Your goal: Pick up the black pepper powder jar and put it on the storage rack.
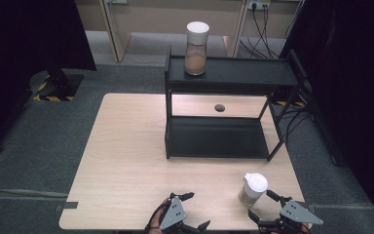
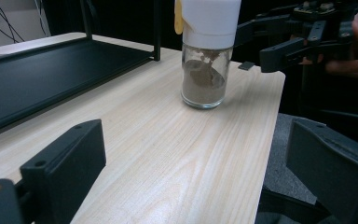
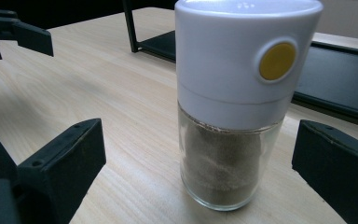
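Observation:
A small glass jar (image 1: 253,189) with a white cap and brown powder stands upright near the table's front right edge. My right gripper (image 1: 263,205) is open just in front of it. In the right gripper view the jar (image 3: 233,116) shows a yellow dot on its cap and stands close, a little beyond the two spread jaws of the right gripper (image 3: 199,162), touching neither. My left gripper (image 1: 196,211) is open at the front edge, left of the jar. The left gripper (image 2: 198,169) looks across bare wood at the jar (image 2: 205,70) and at the right gripper (image 2: 286,44) beyond.
A black two-tier shelf (image 1: 233,72) stands on the back half of the wooden table (image 1: 126,161). A taller jar (image 1: 196,48) with a white lid stands on its top tier. A small dark disc (image 1: 219,107) lies behind the shelf's lower tier.

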Tool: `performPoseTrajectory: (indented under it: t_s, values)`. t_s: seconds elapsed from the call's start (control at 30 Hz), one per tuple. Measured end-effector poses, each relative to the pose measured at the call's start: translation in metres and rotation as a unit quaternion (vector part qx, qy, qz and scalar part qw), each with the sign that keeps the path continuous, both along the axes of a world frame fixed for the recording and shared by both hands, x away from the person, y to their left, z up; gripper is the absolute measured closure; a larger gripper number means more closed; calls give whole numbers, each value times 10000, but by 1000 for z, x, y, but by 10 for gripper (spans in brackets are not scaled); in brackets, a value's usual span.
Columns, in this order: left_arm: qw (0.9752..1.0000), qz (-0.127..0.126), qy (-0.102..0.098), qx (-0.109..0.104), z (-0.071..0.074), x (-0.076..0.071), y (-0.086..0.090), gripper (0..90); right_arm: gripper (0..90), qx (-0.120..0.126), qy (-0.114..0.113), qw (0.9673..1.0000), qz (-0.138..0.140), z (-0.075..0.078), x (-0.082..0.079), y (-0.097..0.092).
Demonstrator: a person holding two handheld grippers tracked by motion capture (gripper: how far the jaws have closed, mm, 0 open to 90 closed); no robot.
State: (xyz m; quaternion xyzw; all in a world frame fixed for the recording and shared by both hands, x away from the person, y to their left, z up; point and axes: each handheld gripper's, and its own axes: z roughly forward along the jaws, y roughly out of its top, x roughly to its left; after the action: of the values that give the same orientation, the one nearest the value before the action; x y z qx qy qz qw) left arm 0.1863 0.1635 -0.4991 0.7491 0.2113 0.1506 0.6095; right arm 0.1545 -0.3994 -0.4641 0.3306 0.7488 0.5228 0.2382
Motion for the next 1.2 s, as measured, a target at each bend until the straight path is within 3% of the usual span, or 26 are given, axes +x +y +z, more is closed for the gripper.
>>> performPoseTrajectory:
  t_s: [0.67, 0.87, 1.2]
  values:
    - [10000, 39, 64, -26, -1, 0, 0, 47, 57, -57, 33, 9996, -271, 2, 21, 11]
    - [10000, 39, 78, -27, -2, 1, 1, 46, 122, -105, 34, 9997, -235, 3, 29, 14]
    - [10000, 7, 86, -9, -3, 0, 0, 47, 305, -133, 71, 9998, -95, 5, 39, 15]
